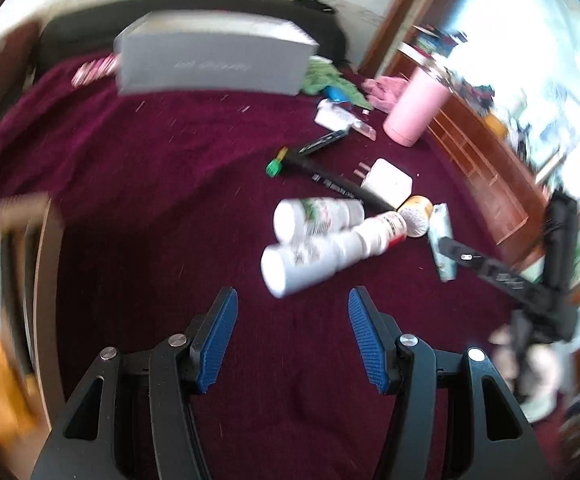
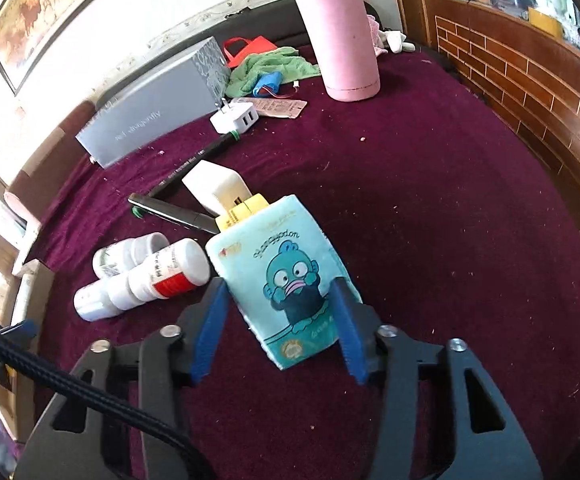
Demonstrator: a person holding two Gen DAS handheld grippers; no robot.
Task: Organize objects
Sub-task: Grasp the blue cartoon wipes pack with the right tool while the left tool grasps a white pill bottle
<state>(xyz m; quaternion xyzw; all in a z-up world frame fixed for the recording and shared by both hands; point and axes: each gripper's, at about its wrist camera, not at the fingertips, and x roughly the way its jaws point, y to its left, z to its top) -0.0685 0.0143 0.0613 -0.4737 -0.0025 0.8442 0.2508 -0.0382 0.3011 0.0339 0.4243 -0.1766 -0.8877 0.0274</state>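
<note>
Right wrist view: my right gripper [image 2: 279,322] has the light blue tissue pack [image 2: 285,280] with the cartoon fish on it sitting between the blue pads. The left pad [image 2: 209,332] looks like it's touching the pack's edge, the right one sits at the other edge, but I honestly can't tell if they're really pressing on it. The pack lies on the maroon blanket [image 2: 450,240], its far end touching a little yellow box [image 2: 245,208] and just beside a white charger [image 2: 215,188]. Three white pill bottles [image 2: 145,276] are piled just left of it, one with a red label. A black pen [image 2: 169,210] lies behind those. Further back there's a grey box [image 2: 149,116], a green towel [image 2: 267,68] and a tall pink flask [image 2: 340,36] standing upright.

Over on the left wrist view it's pretty blurry. My left gripper [image 1: 293,338] hangs over bare blanket with its jaws partway apart and nothing in them, with the pill bottles lying just ahead of the fingertips
</note>
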